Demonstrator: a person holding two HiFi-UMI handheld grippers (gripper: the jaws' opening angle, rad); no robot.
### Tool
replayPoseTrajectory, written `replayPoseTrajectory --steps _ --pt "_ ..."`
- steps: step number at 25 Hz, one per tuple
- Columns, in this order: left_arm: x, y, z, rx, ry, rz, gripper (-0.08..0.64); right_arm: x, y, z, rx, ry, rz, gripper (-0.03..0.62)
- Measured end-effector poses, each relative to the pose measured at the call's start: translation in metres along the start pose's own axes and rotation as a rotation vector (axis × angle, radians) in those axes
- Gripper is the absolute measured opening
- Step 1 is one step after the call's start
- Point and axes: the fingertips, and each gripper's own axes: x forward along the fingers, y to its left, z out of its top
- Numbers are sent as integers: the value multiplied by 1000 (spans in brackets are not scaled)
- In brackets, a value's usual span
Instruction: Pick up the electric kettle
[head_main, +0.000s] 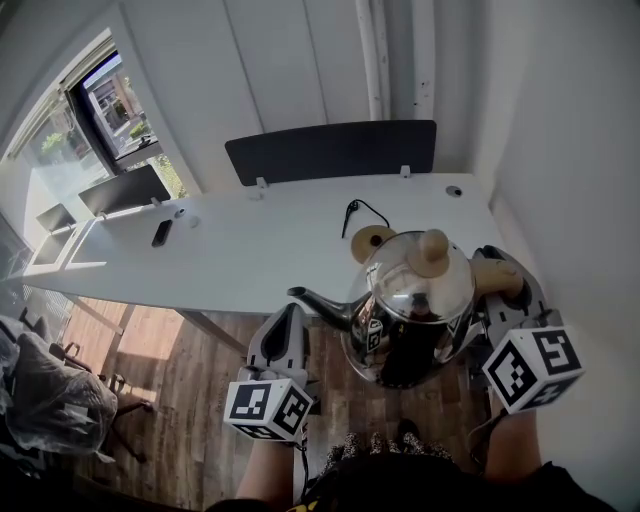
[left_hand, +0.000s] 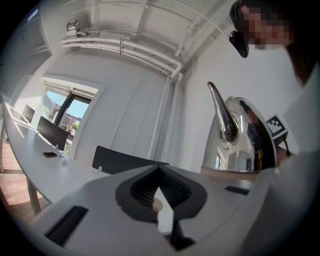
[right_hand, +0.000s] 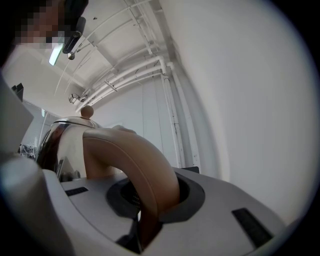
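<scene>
The chrome electric kettle (head_main: 415, 300) hangs in the air at the near right of the scene, clear of the white surface (head_main: 250, 250). Most of its body is past the near edge, over the wooden floor (head_main: 190, 400). It looks roughly upright, with the tan knob of its lid on top and its dark spout pointing left. The right tool (head_main: 498, 288) is clamped on the kettle's curved tan handle (head_main: 497, 270). In the right gripper view the handle (right_hand: 135, 160) arches straight down between the two jaws of this tool (right_hand: 150, 200), and both pads press on it. The left tool (head_main: 293, 322) sits just left of the spout, apart from it, and points toward the far side. In the left gripper view its jaws (left_hand: 160, 192) meet at the tips with nothing between them, and the kettle (left_hand: 240, 145) stands to its right. On the surface just beyond the kettle lies a round tan base plate (head_main: 372, 240) with a black cord. A small dark flat object (head_main: 161, 233) lies well to the left. A dark divider panel (head_main: 330, 150) stands along the far edge.
</scene>
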Motion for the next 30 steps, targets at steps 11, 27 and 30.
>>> replayPoseTrajectory --steps 11,27,30 --pt "-8 7 6 -6 -17 -5 2 -3 14 7 -6 -20 0 54" --pt "-7 9 7 -17 -28 13 2 0 13 4 -25 3 13 52" --pt "-8 9 7 -31 -27 27 2 0 12 4 -23 4 13 52"
